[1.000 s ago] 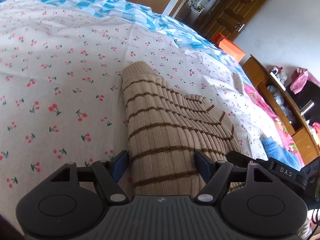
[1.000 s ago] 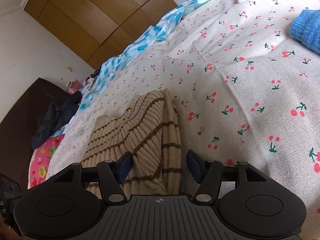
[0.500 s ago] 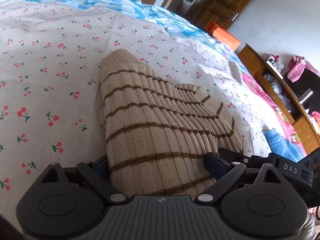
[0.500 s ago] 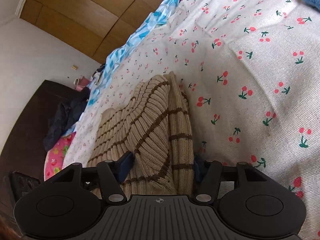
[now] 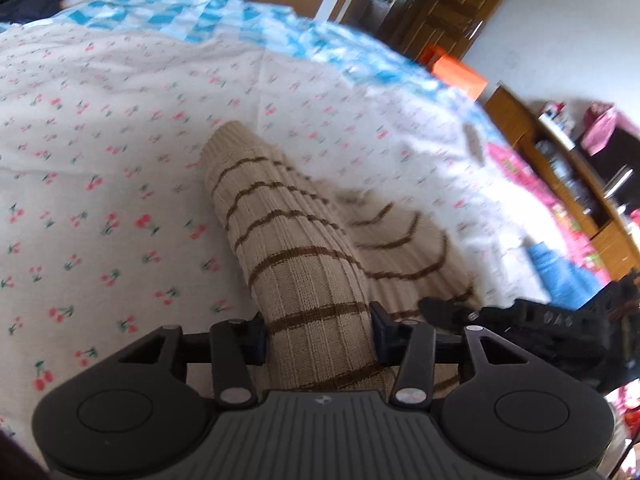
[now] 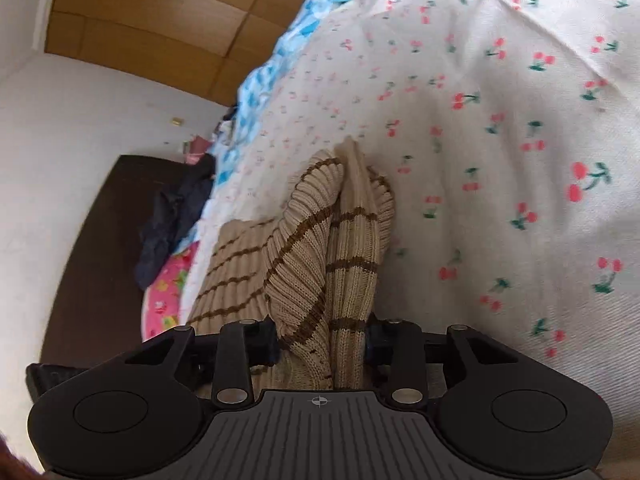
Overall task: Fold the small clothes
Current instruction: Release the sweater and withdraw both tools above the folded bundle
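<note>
A beige ribbed sweater with brown stripes (image 5: 296,248) lies bunched on the cherry-print bedsheet (image 5: 100,184). My left gripper (image 5: 318,334) is shut on one edge of it, the knit pinched between both blue pads. My right gripper (image 6: 322,340) is shut on another edge of the sweater (image 6: 320,248), where two layers stand up in a fold between the fingers. The right gripper (image 5: 520,324) shows in the left wrist view at the right, close beside the left one. The sweater's lower part is hidden under the grippers.
A blue knit garment (image 5: 556,268) lies on the bed at the right. A blue-checked blanket (image 5: 192,16) covers the far side. A wooden shelf unit (image 5: 576,184) and door stand beyond. Dark clothes (image 6: 172,220) hang over a dark headboard.
Both grippers have closed from open onto the sweater's edges. The cloth is now gathered narrower and lifted into a fold between the fingers.
</note>
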{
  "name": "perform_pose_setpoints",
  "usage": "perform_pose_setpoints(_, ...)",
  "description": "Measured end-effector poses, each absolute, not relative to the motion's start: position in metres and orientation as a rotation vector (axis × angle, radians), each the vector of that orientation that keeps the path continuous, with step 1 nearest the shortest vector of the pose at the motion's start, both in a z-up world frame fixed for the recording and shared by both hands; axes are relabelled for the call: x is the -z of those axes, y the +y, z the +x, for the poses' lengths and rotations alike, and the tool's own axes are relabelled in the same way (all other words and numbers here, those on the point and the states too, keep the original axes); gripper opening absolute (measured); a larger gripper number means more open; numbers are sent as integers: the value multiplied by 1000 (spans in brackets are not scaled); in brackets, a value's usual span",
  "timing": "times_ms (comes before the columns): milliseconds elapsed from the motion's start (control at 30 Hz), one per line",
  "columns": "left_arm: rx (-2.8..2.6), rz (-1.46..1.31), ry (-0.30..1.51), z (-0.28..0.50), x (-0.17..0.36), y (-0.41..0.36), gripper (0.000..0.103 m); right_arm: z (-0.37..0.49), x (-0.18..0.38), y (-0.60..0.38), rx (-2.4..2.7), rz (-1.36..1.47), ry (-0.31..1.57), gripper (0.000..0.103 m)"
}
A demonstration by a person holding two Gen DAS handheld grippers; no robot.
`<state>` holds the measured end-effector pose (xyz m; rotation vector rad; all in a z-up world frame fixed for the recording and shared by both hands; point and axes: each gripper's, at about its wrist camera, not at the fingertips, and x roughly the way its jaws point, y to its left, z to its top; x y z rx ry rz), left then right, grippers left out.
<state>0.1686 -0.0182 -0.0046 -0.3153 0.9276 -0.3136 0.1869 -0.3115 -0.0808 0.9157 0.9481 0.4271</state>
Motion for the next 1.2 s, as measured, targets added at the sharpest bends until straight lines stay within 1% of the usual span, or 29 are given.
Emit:
perform_pose_setpoints(100,301,-328,917,167,14,-19,59,180,78,-320,-414,913,927,33)
perform_pose_setpoints(167,293,-303,907,164,12,-21,61,176,73,-322,-395,878,910,35)
perform_pose_setpoints(200,291,-291,903,161,9,-20,61,174,69,-321,-388,845,897,36)
perform_pose_setpoints(267,280,-268,886,154,1,-18,61,171,60,-316,-380,790,872,41)
perform_pose_setpoints(500,227,-196,804,140,-24,-13,61,147,15,-303,-263,513,678,41)
perform_pose_setpoints(567,224,-191,801,144,-24,-14,61,148,9,-303,-255,509,638,42)
perform_pose_setpoints(800,226,-144,785,157,-19,-27,61,216,23,-279,-293,559,766,41)
perform_pose_setpoints(833,226,-144,785,158,-18,-27,61,219,27,-277,-287,576,774,38)
perform_pose_setpoints(867,225,-150,787,158,-17,-26,61,220,33,-275,-273,574,781,28)
perform_pose_setpoints(967,219,-157,794,160,-14,-25,61,210,38,-279,-268,561,772,11)
perform_pose_setpoints(1100,219,-170,774,156,-12,-28,61,188,22,-301,-259,588,694,9)
perform_pose_setpoints(1200,221,-152,771,157,-9,-34,61,193,33,-304,-246,599,732,9)
